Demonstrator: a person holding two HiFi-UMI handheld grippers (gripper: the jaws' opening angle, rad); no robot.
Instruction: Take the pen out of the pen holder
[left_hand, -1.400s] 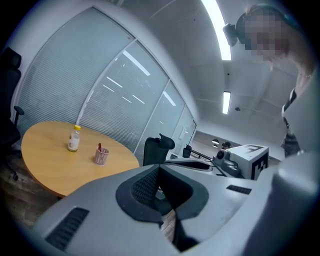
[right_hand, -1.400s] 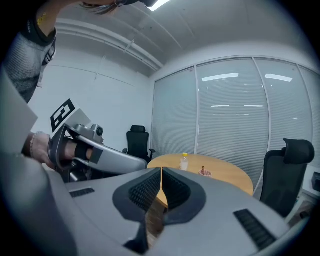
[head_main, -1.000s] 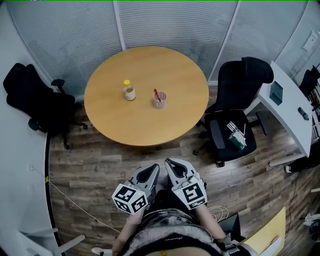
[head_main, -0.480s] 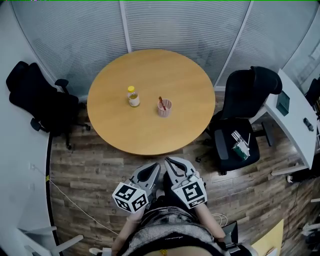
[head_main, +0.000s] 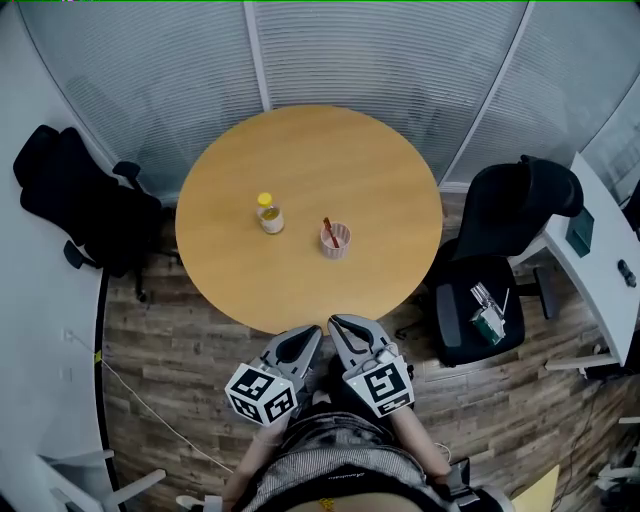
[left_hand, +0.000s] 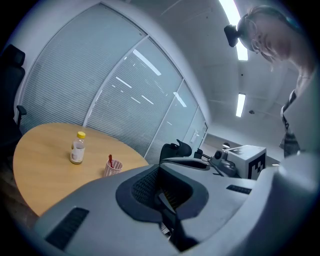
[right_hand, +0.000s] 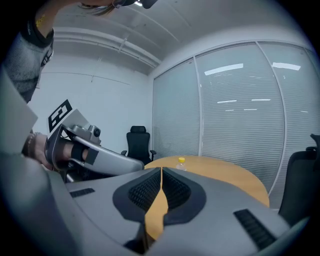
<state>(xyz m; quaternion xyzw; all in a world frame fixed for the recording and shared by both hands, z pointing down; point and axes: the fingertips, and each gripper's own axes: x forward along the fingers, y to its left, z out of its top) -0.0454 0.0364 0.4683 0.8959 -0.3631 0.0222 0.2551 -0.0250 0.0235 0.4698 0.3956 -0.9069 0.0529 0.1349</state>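
Approaching: counter (head_main: 380, 180) is drawing nearer than a second ago, its near edge now lying just ahead of both claws. Left claw (head_main: 308, 335) and right claw (head_main: 338, 324) are staying pressed closed, gripping nothing, just off the counter's near edge. Pen (head_main: 328, 228) is leaning in holder (head_main: 335, 240) near the counter's middle. Reach is probably coming next; the grasp is not yet begun.

Side by side, left gripper (head_main: 309, 334) and right gripper (head_main: 339, 324), fingers (head_main: 297, 346) pressed together.
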